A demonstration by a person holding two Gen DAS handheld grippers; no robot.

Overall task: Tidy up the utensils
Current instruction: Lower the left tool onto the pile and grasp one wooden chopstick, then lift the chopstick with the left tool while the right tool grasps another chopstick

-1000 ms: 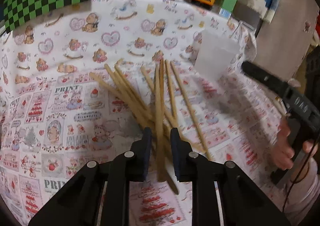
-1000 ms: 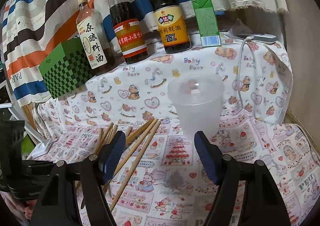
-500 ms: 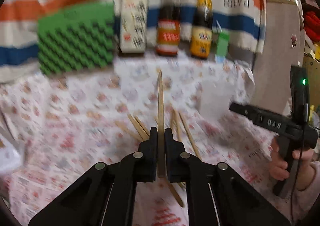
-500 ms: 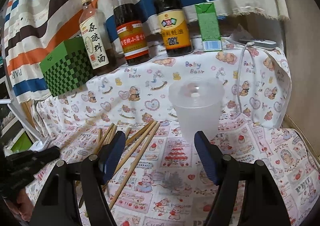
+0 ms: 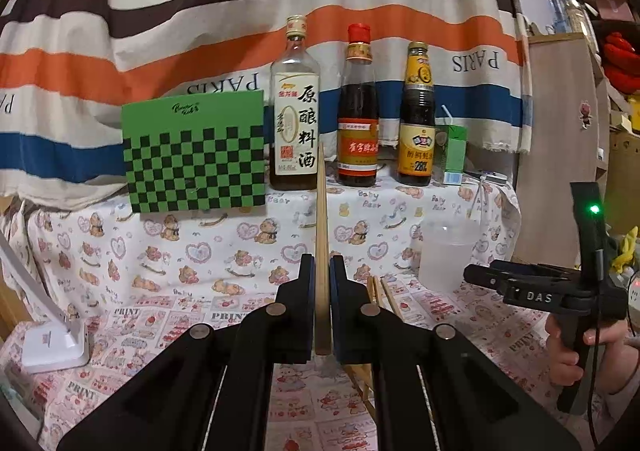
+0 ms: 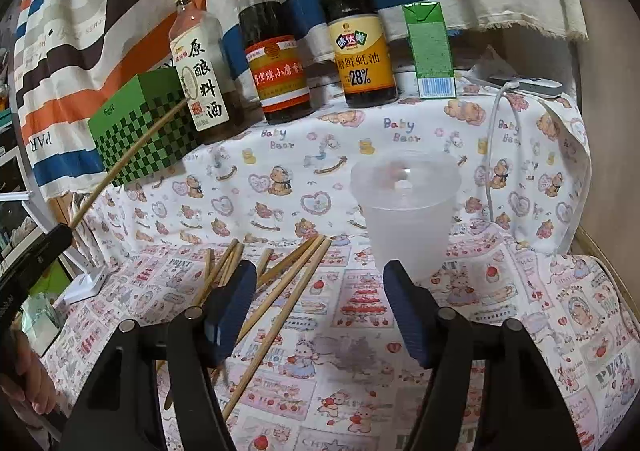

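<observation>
Left claw [image 5: 322, 307] clamped narrow on one chopstick [image 5: 322, 235], stick pointing fwd & up past its tips, off the tabletop [image 5: 168, 275]. Right claw [image 6: 320, 315] wide, jaws closing, nothing betw. them. Plastic cup [image 6: 406, 219] upright just ahead of right claw, slightly to its right. Loose chopsticks [image 6: 288, 283] lie on tabletop by right claw's left finger, below left claw.

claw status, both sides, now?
Left claw: shut on one chopstick.
Right claw: closing, nothing between its fingers, short of the cup.
</observation>
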